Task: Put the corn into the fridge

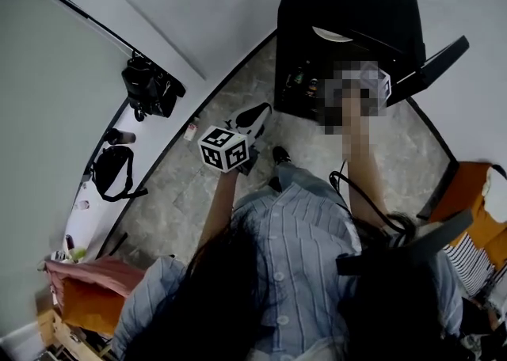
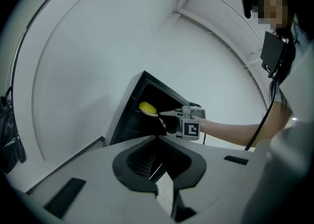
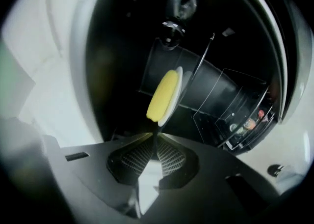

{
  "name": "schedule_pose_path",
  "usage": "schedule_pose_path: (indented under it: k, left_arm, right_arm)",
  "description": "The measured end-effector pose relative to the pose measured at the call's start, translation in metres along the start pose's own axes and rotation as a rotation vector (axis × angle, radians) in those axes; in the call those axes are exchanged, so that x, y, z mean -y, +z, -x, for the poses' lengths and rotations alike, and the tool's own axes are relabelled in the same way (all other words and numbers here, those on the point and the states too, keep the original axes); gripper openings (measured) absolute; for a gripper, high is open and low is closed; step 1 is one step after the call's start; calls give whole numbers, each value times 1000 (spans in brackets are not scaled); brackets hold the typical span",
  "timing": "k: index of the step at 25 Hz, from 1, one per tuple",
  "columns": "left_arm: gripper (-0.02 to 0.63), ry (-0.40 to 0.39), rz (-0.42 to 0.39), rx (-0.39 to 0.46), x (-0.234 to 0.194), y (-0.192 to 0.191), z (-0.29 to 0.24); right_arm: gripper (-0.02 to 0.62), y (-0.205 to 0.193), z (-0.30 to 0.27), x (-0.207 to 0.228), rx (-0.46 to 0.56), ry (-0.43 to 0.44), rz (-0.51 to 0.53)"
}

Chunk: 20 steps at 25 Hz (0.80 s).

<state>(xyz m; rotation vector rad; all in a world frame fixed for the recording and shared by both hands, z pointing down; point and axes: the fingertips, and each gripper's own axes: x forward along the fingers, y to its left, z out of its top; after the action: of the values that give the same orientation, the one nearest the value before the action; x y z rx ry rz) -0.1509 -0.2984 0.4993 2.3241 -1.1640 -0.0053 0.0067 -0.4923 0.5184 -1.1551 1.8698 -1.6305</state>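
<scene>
Reaching into the open fridge point(image 2: 128, 120), I judge this to be the placing step. My right claw point(image 3: 155, 137) is pinched tight on the rim of a white plate point(image 3: 179, 78), and the corn point(image 3: 162, 95) lies on that plate. Seen from my left claw's side, the corn is just inside the fridge's mouth, up near the top of the dark compartment, and not yet set down on anything that I can see.

The next move, as I judge it, calls for carrying the plate further in, keeping it level so the corn does not roll off. Then I lower it onto a shelf before I let the rim go. The thin-edge grip gives little hold, so a slow hand seems wise. Small items stand in the door shelf point(image 3: 245, 122), well off to the side of my path.

My right forearm point(image 2: 230, 132) is stretched almost straight out toward the fridge. My left claw point(image 2: 159, 142) hangs back near my body, its jaws brought together with nothing between them, pointing toward the fridge.
</scene>
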Motion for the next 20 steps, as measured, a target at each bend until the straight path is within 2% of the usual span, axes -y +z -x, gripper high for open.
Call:
schedule_pose_path:
  k: [11, 20]
  left_arm:
    - [9, -78, -28, -14, 32, -7, 5]
    - [9, -135, -35, -43, 66, -33, 26]
  right_arm:
    - [31, -82, 77, -29, -134, 56, 156]
    - [31, -146, 133, -30, -179, 71, 152]
